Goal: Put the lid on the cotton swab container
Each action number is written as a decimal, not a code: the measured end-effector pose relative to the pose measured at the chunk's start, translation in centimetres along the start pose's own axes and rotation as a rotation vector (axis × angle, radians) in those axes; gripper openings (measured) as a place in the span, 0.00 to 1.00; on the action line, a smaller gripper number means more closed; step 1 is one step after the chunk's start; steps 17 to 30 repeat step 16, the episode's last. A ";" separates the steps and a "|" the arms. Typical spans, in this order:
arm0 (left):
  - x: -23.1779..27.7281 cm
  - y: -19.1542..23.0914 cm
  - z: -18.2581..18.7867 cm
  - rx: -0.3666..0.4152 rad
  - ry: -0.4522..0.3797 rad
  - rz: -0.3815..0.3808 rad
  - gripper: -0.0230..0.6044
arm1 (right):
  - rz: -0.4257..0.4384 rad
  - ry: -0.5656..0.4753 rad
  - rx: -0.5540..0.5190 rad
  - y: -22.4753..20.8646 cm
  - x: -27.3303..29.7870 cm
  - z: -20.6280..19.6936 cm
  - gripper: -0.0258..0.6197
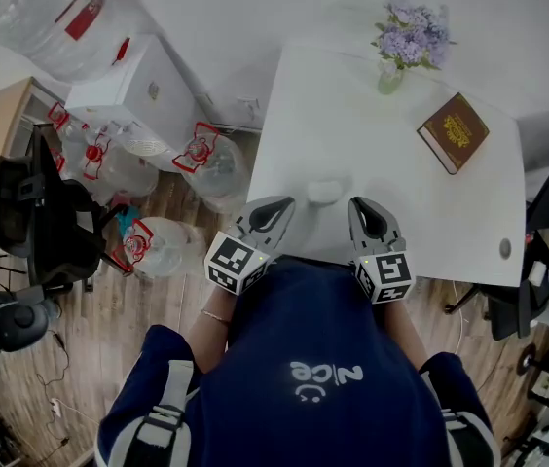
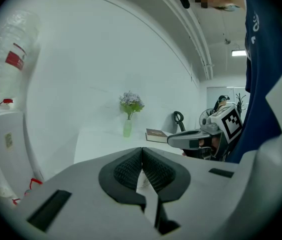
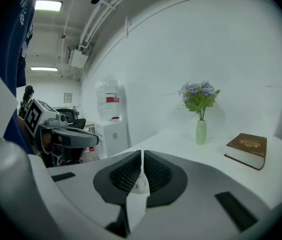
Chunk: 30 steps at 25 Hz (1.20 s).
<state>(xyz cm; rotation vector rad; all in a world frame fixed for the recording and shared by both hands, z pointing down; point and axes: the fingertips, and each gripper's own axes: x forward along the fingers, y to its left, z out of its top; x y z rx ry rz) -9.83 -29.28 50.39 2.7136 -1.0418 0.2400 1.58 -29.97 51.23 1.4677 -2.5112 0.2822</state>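
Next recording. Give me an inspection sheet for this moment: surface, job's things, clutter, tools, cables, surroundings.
Surface: white table, person standing at its near edge.
Job's things: small white container near the front edge, just beyond and between the two tools' tips; lid on or off cannot be told.
Clutter: brown book and vase of purple flowers at the far side; small round grey piece near the right corner, unidentified.
Tools: left tool shut, empty; right tool shut, empty; neither touches the container.
Cables: loose cables on the wooden floor, left.
Surroundings: water bottles, white dispenser, black chair.
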 end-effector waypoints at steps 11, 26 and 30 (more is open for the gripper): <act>-0.2 0.0 -0.6 0.004 0.011 -0.035 0.07 | -0.005 -0.002 -0.009 0.4 0.3 0.4 0.12; -0.4 0.0 -0.9 0.012 0.023 -0.048 0.07 | 0.041 0.011 -0.015 1.7 0.7 0.6 0.12; -0.4 0.0 -0.9 0.012 0.023 -0.048 0.07 | 0.041 0.011 -0.015 1.7 0.7 0.6 0.12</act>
